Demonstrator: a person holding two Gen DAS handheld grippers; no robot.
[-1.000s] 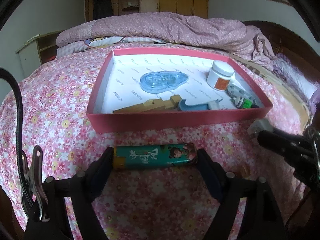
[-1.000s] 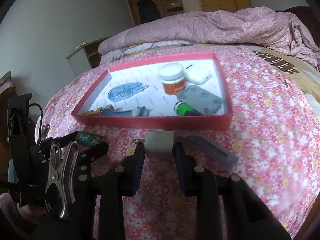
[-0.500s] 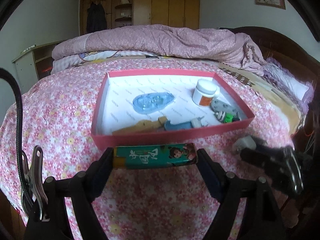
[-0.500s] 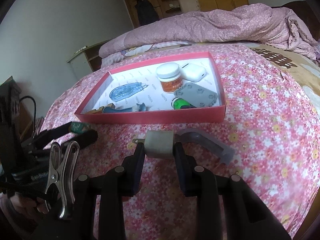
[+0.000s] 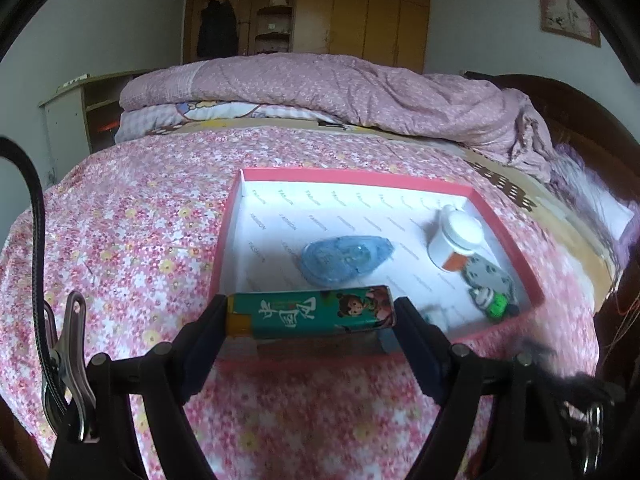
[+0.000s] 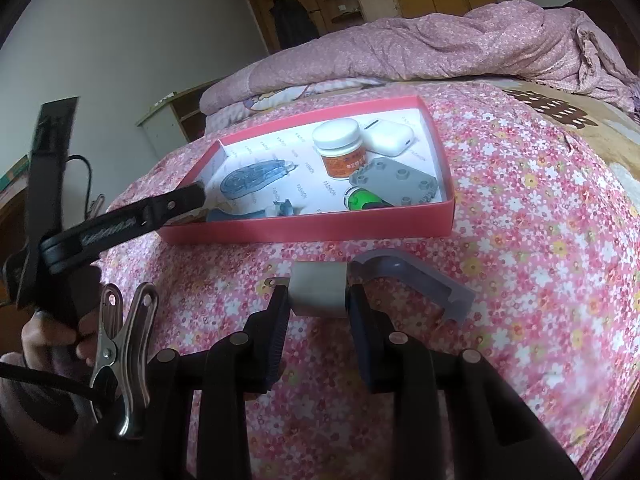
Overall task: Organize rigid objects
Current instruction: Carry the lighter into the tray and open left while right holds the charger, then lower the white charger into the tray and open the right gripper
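Your left tongs (image 5: 311, 314) clamp the lighter (image 5: 310, 312) crosswise by its ends over the tray's (image 5: 532, 276) near wall, while your right tongs (image 6: 318, 300) pinch the plug (image 6: 318, 288) on the bed, short of it.

The left tongs (image 5: 311, 317) clamp a teal lighter (image 5: 311, 312) crosswise by its ends, above the near edge of a red tray (image 5: 504, 224) on the floral bed (image 5: 132, 240). In the tray lie a blue tape dispenser (image 5: 346, 258), a white jar (image 5: 456, 238) and a grey plate (image 5: 490, 276).
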